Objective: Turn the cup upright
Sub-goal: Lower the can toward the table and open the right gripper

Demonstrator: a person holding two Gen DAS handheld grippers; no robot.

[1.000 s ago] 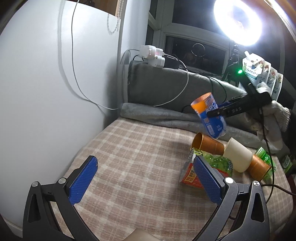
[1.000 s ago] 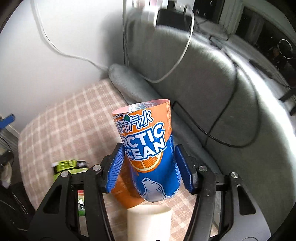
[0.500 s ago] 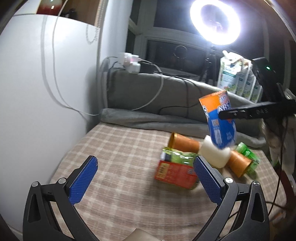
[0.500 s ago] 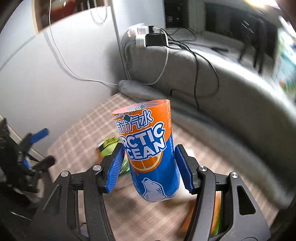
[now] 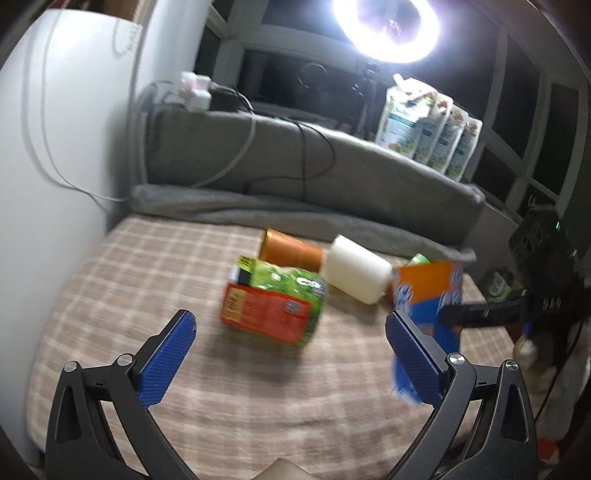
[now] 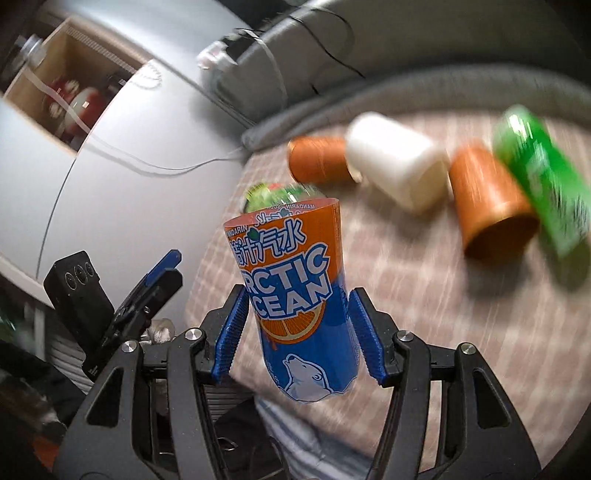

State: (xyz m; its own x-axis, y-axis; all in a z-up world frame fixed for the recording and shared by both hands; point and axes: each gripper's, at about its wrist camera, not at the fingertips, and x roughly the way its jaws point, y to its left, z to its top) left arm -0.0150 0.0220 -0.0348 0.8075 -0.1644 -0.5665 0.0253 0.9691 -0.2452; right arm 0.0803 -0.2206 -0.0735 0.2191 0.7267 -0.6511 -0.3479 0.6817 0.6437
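My right gripper [image 6: 299,332] is shut on an orange and blue Arctic Ocean cup [image 6: 295,295], held above the checked cloth near its right front part. In the left wrist view the cup [image 5: 428,295] hangs open end up behind my right-hand blue pad, with the right gripper's black finger across it. My left gripper [image 5: 291,350] is open and empty, low over the front of the cloth. A white cup [image 5: 358,269] and an orange cup [image 5: 291,251] lie on their sides behind the cloth's middle. A second orange cup [image 6: 491,206] lies beside the white one [image 6: 399,162].
A red and green snack packet [image 5: 273,299] lies in the middle of the checked cloth [image 5: 147,280]. A green packet [image 6: 543,173] lies at the far right. A grey cushion [image 5: 295,162] with cables runs along the back, a white wall [image 5: 55,166] stands left, a ring light [image 5: 384,26] above.
My right gripper has carried the cup down and toward the front right of the cloth. The left gripper's view has swung left and moved closer to the packets.
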